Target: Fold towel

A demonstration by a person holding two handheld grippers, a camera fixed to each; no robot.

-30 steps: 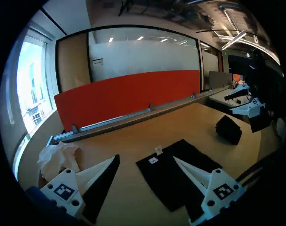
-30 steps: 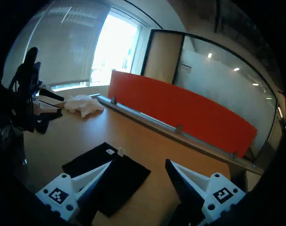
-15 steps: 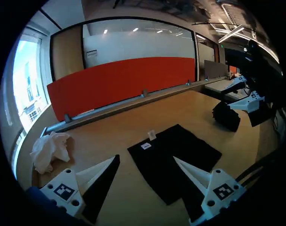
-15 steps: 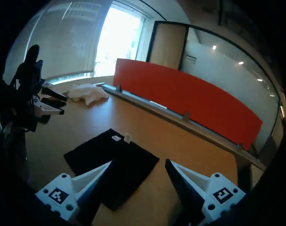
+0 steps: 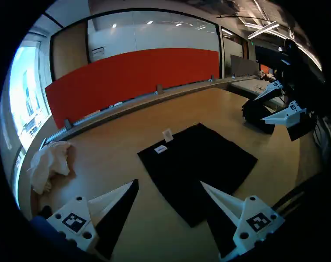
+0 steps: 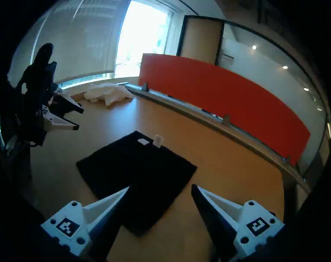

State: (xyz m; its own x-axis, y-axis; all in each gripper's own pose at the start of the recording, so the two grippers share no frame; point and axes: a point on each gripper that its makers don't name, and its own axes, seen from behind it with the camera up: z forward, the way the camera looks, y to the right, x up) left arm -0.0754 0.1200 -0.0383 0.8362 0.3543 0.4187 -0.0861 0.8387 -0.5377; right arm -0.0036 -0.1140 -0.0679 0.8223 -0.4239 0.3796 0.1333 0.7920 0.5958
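Blown-out window (image 6: 141, 35) glare, dim room otherwise, towel (image 6: 139, 170) near-featureless black, fisheye warp @ edges

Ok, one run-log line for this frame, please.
stage: no grasp yet | black towel: flat on table | left gripper: open, empty | right gripper: open, empty | white cloth: crumpled, apart

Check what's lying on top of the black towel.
Two small white tags sit at the far edge of the black towel. It lies flat on the wooden table; anything beneath is covered.

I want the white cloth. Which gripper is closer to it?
Left. The left gripper hovers near the white cloth; the right gripper is farther off, across the black towel from it.
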